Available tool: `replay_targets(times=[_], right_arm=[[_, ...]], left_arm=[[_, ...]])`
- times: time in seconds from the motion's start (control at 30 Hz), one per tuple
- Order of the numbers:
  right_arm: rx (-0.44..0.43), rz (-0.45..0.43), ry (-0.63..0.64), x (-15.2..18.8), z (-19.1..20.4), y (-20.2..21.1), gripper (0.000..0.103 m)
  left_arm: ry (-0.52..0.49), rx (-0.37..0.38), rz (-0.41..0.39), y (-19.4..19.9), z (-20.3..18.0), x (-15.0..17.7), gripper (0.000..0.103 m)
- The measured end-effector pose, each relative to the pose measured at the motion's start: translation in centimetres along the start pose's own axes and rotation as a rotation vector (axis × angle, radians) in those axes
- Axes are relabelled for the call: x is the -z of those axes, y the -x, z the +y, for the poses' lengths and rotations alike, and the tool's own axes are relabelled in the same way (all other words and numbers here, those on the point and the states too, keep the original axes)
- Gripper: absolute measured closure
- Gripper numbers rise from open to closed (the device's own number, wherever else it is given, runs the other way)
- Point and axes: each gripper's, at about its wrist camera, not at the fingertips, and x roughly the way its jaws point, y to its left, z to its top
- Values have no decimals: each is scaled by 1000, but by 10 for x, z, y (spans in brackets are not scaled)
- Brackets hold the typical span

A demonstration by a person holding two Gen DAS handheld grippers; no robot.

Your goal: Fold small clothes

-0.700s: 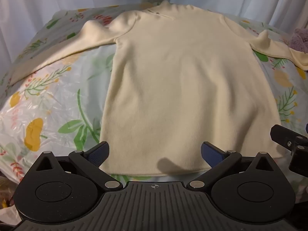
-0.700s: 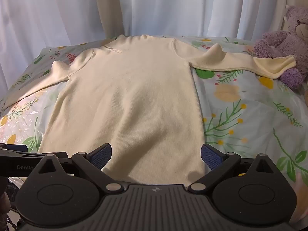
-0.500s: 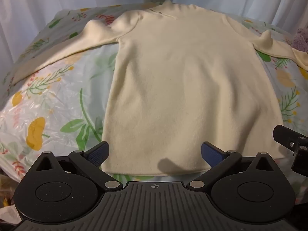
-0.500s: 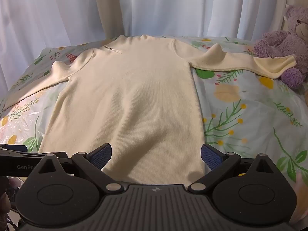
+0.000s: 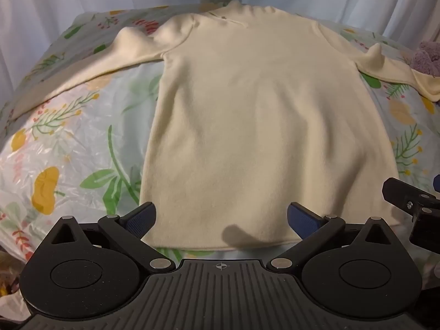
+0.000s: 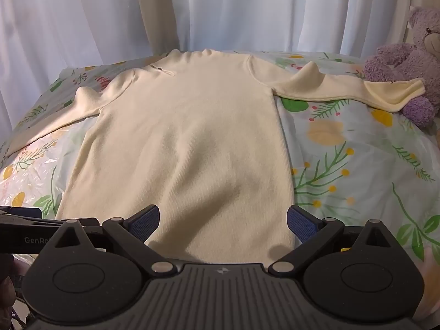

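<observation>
A cream long-sleeved knit sweater [image 5: 247, 126] lies flat on the floral bed cover, collar far from me, both sleeves spread out to the sides. It also shows in the right wrist view [image 6: 192, 143]. My left gripper [image 5: 221, 218] is open and empty, hovering just above the near hem. My right gripper [image 6: 222, 220] is open and empty, over the hem's right part. The right sleeve's cuff [image 6: 396, 93] rests against a plush toy. Part of the right gripper shows at the left view's right edge [image 5: 412, 206].
A purple teddy bear [image 6: 412, 60] sits at the far right of the bed. The floral cover [image 6: 357, 165] is under clear plastic on the left [image 5: 55, 151]. White curtains [image 6: 233, 11] hang behind the bed.
The left wrist view has shifted slightly, so the sweater sits a little further right and closer. The right view is almost unchanged. Both grippers stay open.
</observation>
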Motion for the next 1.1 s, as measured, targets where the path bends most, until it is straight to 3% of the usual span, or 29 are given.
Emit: replay_targets(times=[1.1], right_arm=[[-5, -6, -4, 3, 0, 2, 4]], left_arm=[[16, -24, 18, -2, 0, 2, 0]])
